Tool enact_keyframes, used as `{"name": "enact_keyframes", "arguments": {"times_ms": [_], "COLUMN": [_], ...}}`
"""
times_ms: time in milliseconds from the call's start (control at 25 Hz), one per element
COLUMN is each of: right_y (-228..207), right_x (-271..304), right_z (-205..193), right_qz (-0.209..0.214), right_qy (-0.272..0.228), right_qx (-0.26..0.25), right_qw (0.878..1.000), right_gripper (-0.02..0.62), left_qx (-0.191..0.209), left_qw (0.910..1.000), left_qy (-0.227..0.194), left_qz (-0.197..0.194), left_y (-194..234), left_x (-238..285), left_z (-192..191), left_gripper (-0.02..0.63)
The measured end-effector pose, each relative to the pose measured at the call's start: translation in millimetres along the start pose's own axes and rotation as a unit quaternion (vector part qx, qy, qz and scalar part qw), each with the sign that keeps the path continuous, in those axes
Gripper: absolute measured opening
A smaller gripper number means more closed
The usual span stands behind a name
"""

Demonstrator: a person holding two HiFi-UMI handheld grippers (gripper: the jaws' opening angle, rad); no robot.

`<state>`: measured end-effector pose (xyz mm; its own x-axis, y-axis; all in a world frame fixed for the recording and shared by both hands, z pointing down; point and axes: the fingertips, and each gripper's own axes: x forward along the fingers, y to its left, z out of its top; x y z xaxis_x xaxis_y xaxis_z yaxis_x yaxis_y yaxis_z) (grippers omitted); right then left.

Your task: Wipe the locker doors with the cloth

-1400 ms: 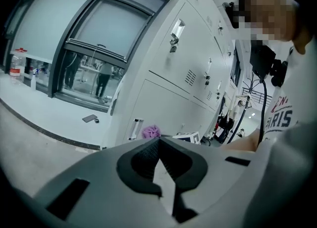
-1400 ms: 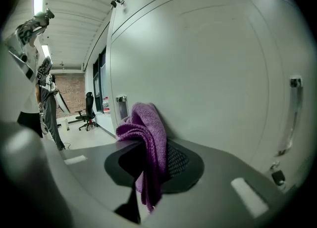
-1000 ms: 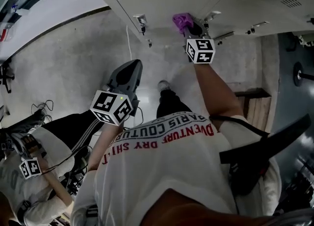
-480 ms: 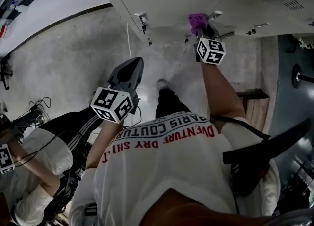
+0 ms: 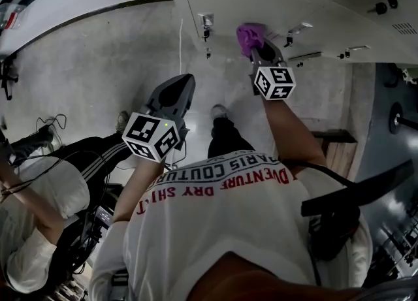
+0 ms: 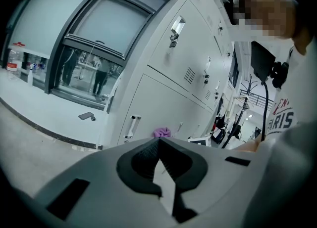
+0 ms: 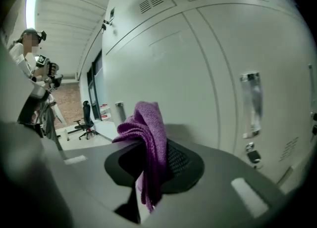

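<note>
Cloth (image 7: pixel 147 128) clamped in right gripper (image 7: pixel 151 165), at locker door (image 7: pixel 198 73).

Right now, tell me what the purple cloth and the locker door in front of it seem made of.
The purple cloth: soft knitted or woven textile, matte; ribbed texture and limp folds show. The locker door: probably painted sheet metal, smooth pale finish with slight sheen; pressed vent slots nearby suggest it.

light: even, daylit | edges: fisheye-bent, dark corners | focus: mostly sharp
</note>
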<state>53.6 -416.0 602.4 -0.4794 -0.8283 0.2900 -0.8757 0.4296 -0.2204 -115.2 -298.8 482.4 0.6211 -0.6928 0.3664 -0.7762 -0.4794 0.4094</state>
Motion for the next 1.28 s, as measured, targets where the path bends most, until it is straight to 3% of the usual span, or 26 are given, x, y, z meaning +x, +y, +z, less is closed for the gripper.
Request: {"name": "enact_keyframes", "arguments": {"times_ms": [200, 360, 560, 760, 1040, 1280], "right_y": [88.3, 121.3, 126.7, 111.8, 94.7, 89.0], "right_x": [31.9, 62.9, 102.2, 130.2, 148.6, 149.0], "right_z": [-30.1, -63.0, -105.3, -124.5, -121.1, -117.3], "right_qz": [0.097, 0.120, 0.118, 0.090, 0.058, 0.054], "right_qy": [0.031, 0.049, 0.076, 0.070, 0.059, 0.064], "right_qx": [-0.030, -0.027, -0.028, -0.006, -0.034, -0.050], "right_qw": [0.994, 0.991, 0.990, 0.993, 0.996, 0.995], "right_gripper": [0.051, 0.051, 0.051, 0.051, 0.051, 0.051], "left_qx": [-0.010, -0.013, -0.010, -0.016, -0.023, -0.023], "left_qw": [0.9997, 0.9992, 0.9986, 0.9978, 0.9979, 0.9982], "left_qy": [-0.003, -0.008, -0.012, -0.011, -0.008, 0.001], "left_qz": [0.020, 0.037, 0.051, 0.063, 0.060, 0.055], "left_y": [18.8, 38.7, 55.7, 77.3, 83.0, 77.5], "left_x": [-14.5, -18.4, -19.0, -14.7, -2.2, 3.8], "left_z": [-12.5, -25.7, -50.4, -78.5, -87.9, -88.8], "left_gripper": [-0.002, 0.000, 0.000, -0.002, -0.002, -0.002]}}
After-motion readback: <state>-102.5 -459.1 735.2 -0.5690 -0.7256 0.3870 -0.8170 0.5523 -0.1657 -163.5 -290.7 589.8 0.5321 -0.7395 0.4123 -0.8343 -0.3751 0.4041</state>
